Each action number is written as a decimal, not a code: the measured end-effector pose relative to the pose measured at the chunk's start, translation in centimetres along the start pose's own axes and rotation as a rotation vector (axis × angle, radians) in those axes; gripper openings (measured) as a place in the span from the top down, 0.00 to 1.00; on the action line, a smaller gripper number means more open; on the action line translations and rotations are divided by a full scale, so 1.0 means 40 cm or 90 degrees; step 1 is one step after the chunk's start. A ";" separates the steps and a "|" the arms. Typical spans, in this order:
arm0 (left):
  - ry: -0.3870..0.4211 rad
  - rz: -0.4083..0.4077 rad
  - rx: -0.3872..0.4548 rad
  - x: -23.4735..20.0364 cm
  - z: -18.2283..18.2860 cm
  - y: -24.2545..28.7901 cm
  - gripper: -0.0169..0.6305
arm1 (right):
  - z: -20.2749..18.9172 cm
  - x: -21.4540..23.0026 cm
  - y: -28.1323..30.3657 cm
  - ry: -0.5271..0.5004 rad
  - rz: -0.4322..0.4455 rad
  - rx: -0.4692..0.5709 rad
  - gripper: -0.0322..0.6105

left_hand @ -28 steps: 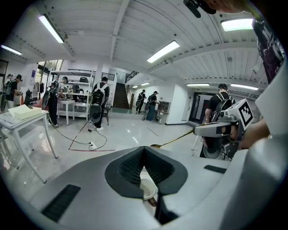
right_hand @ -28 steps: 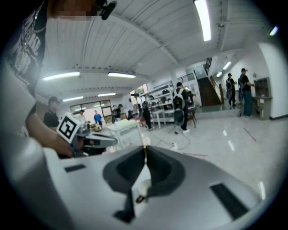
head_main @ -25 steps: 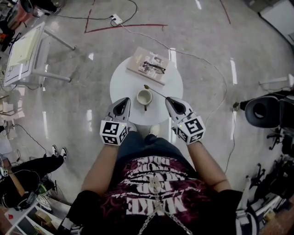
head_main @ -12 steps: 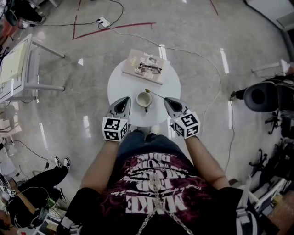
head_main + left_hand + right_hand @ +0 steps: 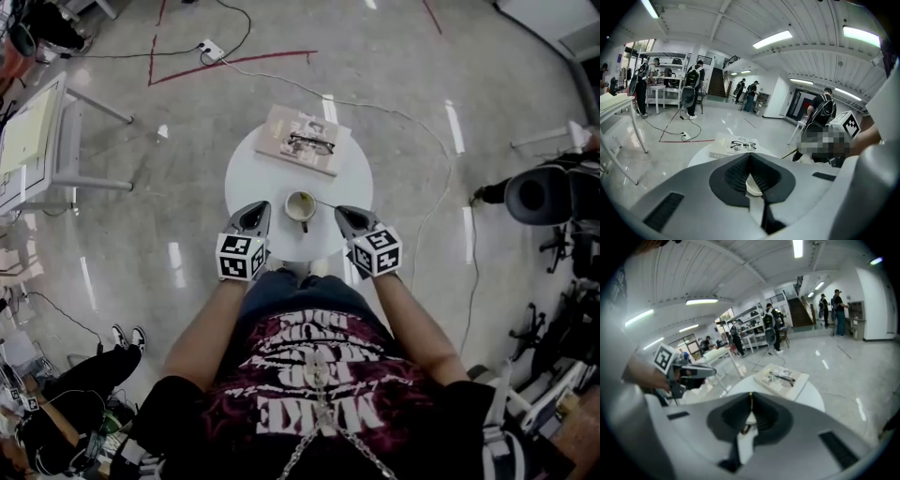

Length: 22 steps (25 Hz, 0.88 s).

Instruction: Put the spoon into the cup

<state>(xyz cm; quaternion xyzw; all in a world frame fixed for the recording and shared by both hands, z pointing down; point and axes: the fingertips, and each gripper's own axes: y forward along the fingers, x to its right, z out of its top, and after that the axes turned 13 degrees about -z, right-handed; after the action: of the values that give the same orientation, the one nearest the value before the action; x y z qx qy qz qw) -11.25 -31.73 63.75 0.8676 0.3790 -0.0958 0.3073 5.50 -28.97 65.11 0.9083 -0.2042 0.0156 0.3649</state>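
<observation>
Pinched the spoon (image 5: 326, 202) by its handle in the tight-closed jaws of the right gripper (image 5: 341, 214), shaft slanting up-left to the right rim of the cup (image 5: 300, 207); could not tell whether its bowl sat inside. Held the left gripper (image 5: 257, 212) just left of the cup, jaws pressed together on nothing. Found the cup mid-frame on the round white table (image 5: 248, 173), book (image 5: 281, 131) and glasses (image 5: 311, 142) above it.

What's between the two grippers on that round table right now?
The cup stands between the left gripper and the right gripper, plain in the head view. The spoon, pinched in the right gripper, reaches across to the cup's rim.
</observation>
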 end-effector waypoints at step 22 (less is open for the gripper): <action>-0.004 0.009 -0.021 0.021 -0.040 -0.042 0.93 | -0.157 -0.005 0.145 0.077 0.003 -0.131 0.89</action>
<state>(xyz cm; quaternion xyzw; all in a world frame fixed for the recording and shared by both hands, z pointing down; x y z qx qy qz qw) -11.99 -29.38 63.92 0.8647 0.3734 -0.0900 0.3236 3.83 -28.48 73.48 0.8630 -0.1842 0.0502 0.4678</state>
